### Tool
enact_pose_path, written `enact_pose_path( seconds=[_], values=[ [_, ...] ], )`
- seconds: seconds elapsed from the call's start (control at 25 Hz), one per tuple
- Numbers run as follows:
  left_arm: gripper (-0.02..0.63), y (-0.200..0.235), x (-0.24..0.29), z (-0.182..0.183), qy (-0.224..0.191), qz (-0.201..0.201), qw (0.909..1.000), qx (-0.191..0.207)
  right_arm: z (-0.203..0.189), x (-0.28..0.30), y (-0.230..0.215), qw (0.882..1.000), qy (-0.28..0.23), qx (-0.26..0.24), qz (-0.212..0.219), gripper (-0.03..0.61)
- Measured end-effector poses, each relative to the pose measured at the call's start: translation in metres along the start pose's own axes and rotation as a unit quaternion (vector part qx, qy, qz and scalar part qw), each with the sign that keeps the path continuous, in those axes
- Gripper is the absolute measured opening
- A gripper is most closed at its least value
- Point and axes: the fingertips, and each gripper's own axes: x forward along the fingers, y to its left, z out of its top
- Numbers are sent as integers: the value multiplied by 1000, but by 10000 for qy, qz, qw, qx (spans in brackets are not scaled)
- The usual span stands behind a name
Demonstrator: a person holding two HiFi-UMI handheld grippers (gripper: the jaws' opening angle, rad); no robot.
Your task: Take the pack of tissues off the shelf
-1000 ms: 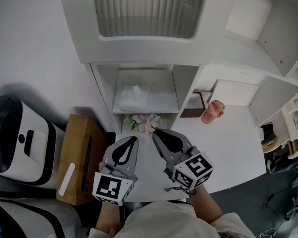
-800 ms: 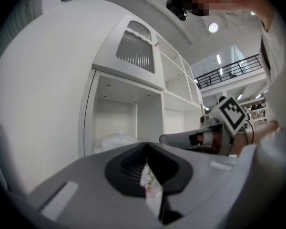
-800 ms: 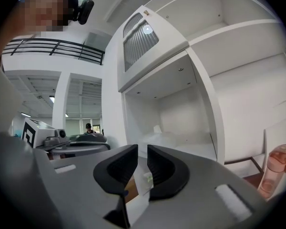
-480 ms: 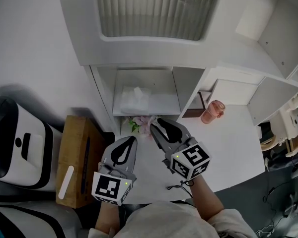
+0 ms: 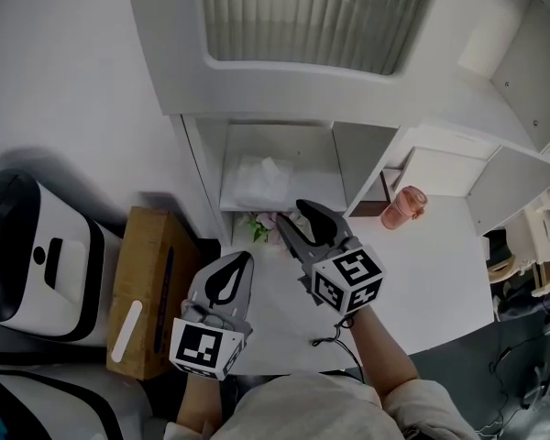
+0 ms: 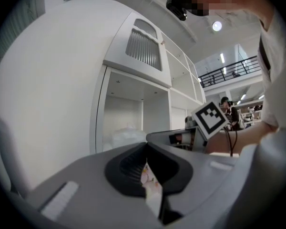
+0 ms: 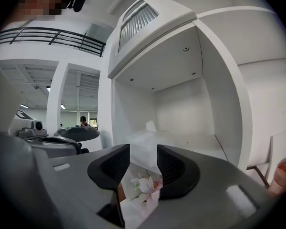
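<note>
The right gripper (image 5: 291, 216) has pushed closer to the shelf (image 5: 208, 168), its jaws just opening, now apart with nothing between them. The left gripper (image 5: 246, 260) has its jaws together. The pack of tissues (image 5: 264, 176) lies inside the shelf, beyond both grippers.

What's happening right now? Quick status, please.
Right gripper empty, jaws just opening, aimed at shelf. Left gripper shut, empty, held back. Pack of tissues on shelf, untouched. Flowers just below shelf edge, near the approach.
</note>
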Motion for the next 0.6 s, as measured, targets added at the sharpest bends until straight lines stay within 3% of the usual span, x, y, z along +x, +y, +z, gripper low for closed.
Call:
enact_pose_path(
  seconds=[0.44, 0.6],
  values=[
    [2, 15, -7, -4, 24, 203, 9998, -72, -7, 28, -6, 9997, 153, -26, -203, 210],
    [0, 20, -13, -7, 67, 287, 9995, -72, -11, 29, -13, 9989, 271, 58, -374, 105]
  ],
)
